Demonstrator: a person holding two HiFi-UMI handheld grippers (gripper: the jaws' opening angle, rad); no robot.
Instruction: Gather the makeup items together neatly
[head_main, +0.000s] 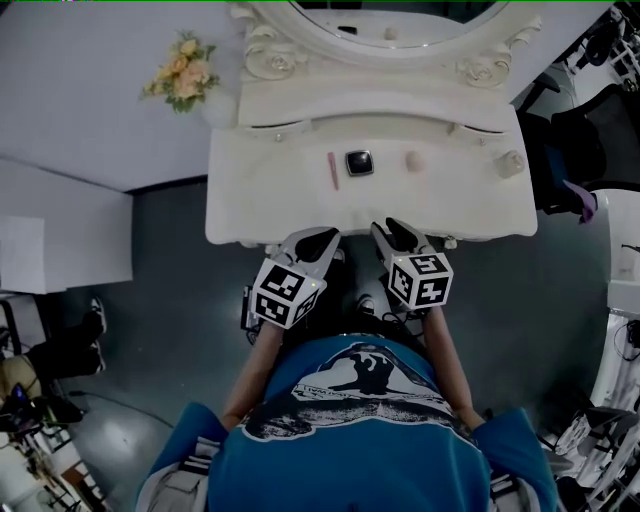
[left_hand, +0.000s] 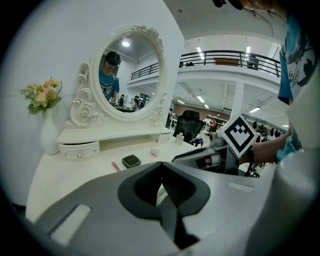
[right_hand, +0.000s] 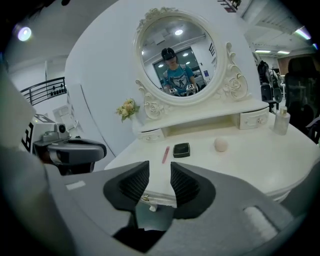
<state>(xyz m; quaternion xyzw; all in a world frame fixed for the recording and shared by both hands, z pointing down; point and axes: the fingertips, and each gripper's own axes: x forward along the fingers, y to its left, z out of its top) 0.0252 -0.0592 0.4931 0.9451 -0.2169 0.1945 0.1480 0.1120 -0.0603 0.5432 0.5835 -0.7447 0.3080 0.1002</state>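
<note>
The right gripper is seen parted and empty, the left gripper pressed together on nothing. Both are held low at the front edge of the dressing table, judged a ready stance, with nothing gathered yet. Beyond them, a pink stick, black compact, beige sponge and small bottle are spread in a loose row. The stick's long axis is laid front to back, toward the mirror.
</note>
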